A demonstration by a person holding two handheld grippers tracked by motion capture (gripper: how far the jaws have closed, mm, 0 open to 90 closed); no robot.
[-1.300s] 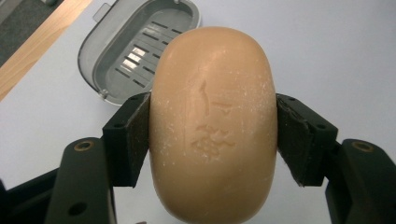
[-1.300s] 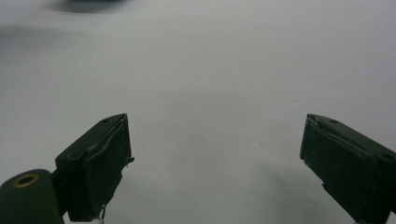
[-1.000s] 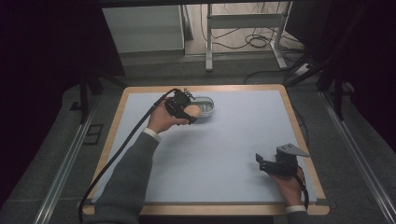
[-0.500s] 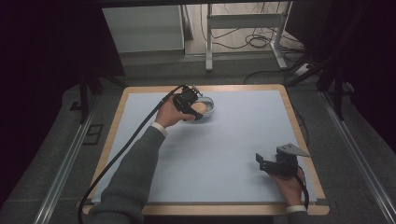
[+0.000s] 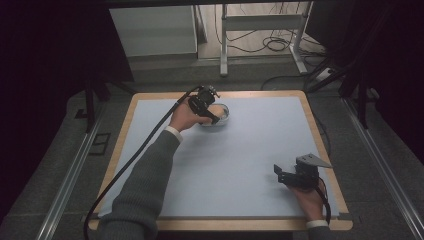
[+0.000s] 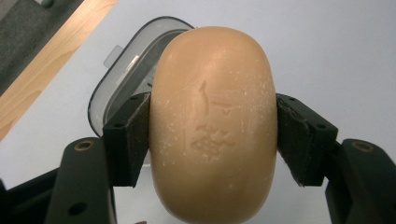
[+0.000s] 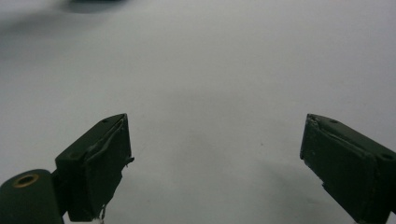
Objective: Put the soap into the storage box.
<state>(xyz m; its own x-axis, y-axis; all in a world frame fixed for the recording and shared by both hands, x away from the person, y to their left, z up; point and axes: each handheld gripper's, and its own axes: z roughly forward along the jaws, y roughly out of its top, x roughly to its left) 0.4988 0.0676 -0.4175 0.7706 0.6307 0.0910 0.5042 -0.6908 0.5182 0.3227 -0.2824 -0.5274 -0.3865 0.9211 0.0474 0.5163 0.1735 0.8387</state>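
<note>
1. Near the tabletop's far edge, left gripper (image 6: pixel 212 140) clamps a smooth, oval, tan soap bar (image 6: pixel 212 126), scuffed.
2. Just behind: a clear rounded plastic dish (image 6: pixel 122 70).
3. Right gripper (image 7: pixel 215 163), jaws apart, near the right front corner.
4. Matte pale-blue mat (image 5: pixel 250 150), wooden border; dim room.

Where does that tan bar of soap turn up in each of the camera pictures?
High view: the soap bar sits at the far middle of the table, in the left gripper, over the grey soap dish.
Left gripper view: the soap bar is at the centre, clamped between the two black jaws.
Right gripper view: the soap is not in it.
Shared landmark: the grey soap dish, behind the soap at upper left.
</note>
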